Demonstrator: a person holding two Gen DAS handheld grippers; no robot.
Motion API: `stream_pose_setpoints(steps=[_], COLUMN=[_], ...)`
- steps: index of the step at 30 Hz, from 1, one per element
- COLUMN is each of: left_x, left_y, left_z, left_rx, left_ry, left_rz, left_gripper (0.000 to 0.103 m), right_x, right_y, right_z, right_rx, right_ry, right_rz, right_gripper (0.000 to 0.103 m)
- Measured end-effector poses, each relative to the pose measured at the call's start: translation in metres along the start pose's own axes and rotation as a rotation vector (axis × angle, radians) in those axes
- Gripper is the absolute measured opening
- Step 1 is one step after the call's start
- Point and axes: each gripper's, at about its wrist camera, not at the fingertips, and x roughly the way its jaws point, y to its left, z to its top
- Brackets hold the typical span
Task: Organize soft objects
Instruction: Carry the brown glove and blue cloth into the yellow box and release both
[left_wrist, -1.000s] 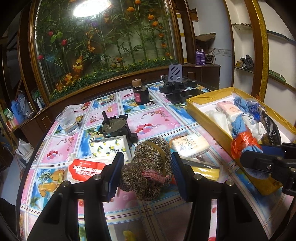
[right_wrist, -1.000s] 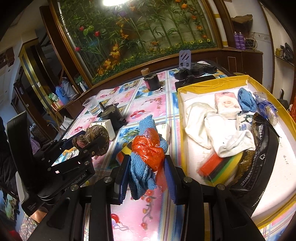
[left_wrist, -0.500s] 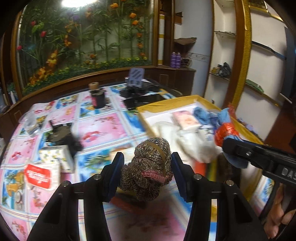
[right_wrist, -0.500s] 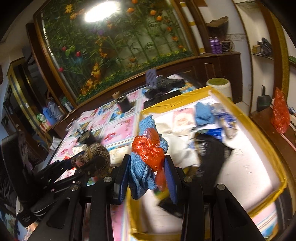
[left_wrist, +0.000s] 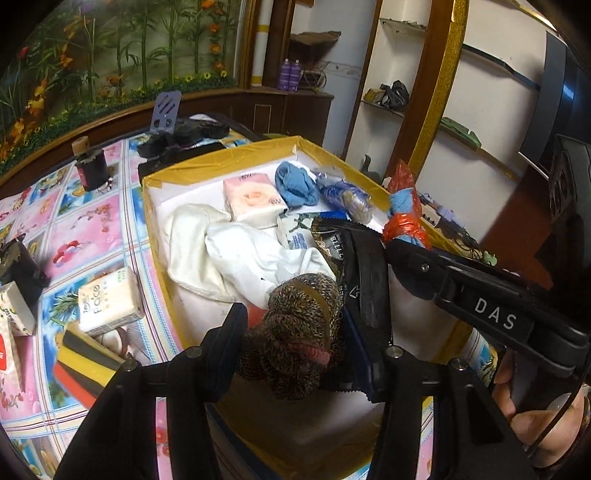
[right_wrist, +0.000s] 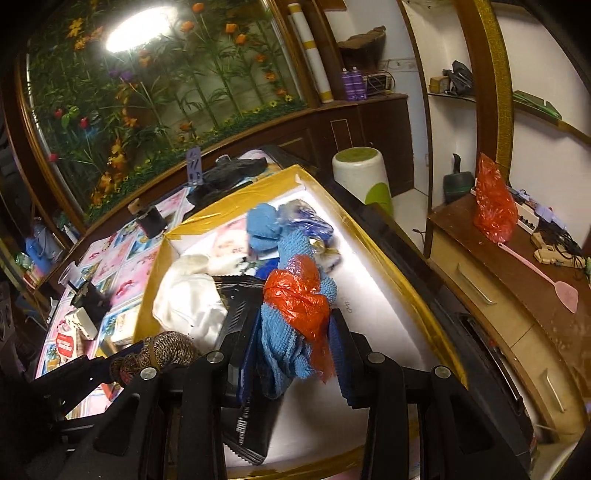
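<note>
Holding: both grippers carry a soft bundle above the box (left_wrist: 221, 168), a yellow-rimmed tray with a white floor.
Left gripper (left_wrist: 295, 343): lower centre of the left view, jaws clamped on the knit bundle (left_wrist: 301, 325), a brown speckled roll with a tan band and a pink edge.
Knit bundle, place: over the near part of the box, in front of the white cloth (left_wrist: 236, 251); in the right view it shows at lower left (right_wrist: 162, 349).
Right gripper (right_wrist: 293, 354): lower centre of the right view, jaws closed tight on the blue cloth (right_wrist: 284, 332) tied in an orange bag (right_wrist: 301, 299).
Blue cloth, place: over the middle of the box; in the left view it sits at centre right (left_wrist: 404, 218), at the tip of the other tool.
Hand (left_wrist: 532, 424): lower right of the left view, fingers round the right tool's handle.
Box contents: white cloth at left, pink tissue pack (left_wrist: 253, 197) at the far side, blue sock (left_wrist: 295, 184) beside it, black pouch (left_wrist: 362, 280) toward the middle, a blue-and-clear wrapped item (left_wrist: 345, 194) at the far right.
Table (left_wrist: 92, 229): flowered cloth, left of the box.
On the table: tissue pack (left_wrist: 109, 301) just beside the box's left wall, striped sponges (left_wrist: 83, 363) below it, dark jar (left_wrist: 92, 170) at upper left.
Fly swatter (right_wrist: 539, 273): pink, on the brown cabinet at the right of the right view.
</note>
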Motion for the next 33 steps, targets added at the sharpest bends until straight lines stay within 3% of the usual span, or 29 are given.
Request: stream_pose_setpoints(steps=[11,13,18,23,33], left_x=[-0.009,-0.01,-0.015,-0.018,-0.016], left_y=[-0.005,-0.008,-0.016,-0.017,-0.015], left_z=[-0.006,-0.007,-0.01,-0.01,-0.009], left_rx=[0.042,0.058,0.095,0.095,0.079], left_ry=[-0.028,-0.037,-0.061,-0.069,-0.063], left_rz=[0.042,0.044,0.061,0.054,0.034], left_gripper=[0.057,0.067,0.074,0.08,0.084], right_x=[0.021,0.02,0.018,0.015,0.01], right_y=[-0.005,-0.008,-0.013,-0.02,-0.023], right_z=[-0.003,-0.003,0.0,0.0,0.004], right_rx=[0.009,0.035,0.077,0.131,0.15], right_ry=[0.004,-0.011,-0.061,-0.109,-0.139], right_rz=[-0.031,0.001,0.061,0.127,0.163], right_gripper=[0.042,0.049,0.067,0.067,0.07])
